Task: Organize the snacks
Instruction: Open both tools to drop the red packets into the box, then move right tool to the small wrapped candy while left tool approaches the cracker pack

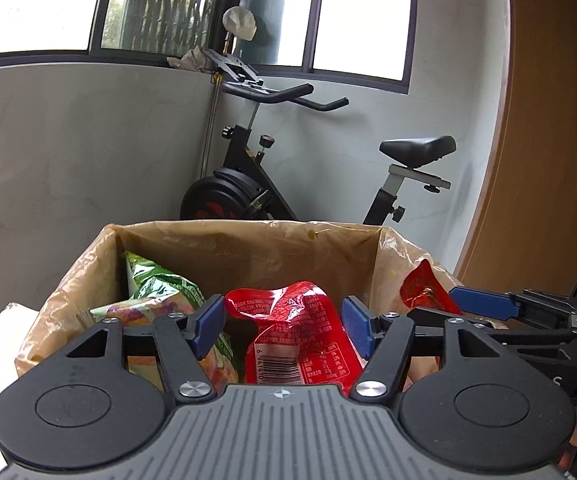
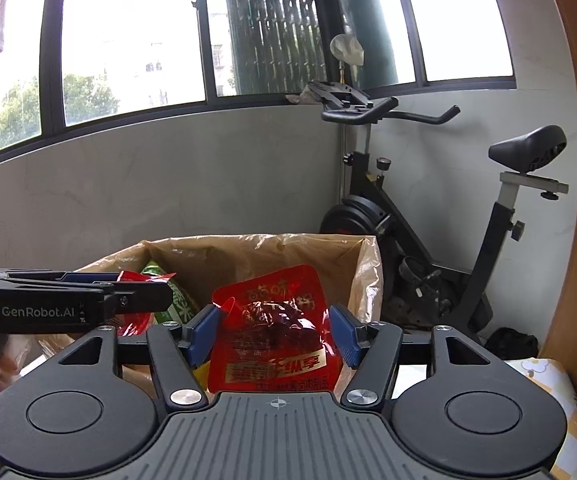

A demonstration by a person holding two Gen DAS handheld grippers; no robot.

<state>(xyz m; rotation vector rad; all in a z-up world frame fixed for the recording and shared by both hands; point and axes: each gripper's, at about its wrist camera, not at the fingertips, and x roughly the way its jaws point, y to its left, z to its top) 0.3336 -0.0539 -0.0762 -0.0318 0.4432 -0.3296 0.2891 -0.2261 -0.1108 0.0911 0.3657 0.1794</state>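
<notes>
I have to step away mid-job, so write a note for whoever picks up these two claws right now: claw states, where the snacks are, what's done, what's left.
Left claw: appears to grip the red barcode packet across its width, over the lined box.
Right claw: appears to grip the red printed packet, upright at the box's near edge.
Done: a green packet is inside, near the box's left wall.
Left: lower both red packets into the box and release them. Any snacks outside the box are not in view.
</notes>
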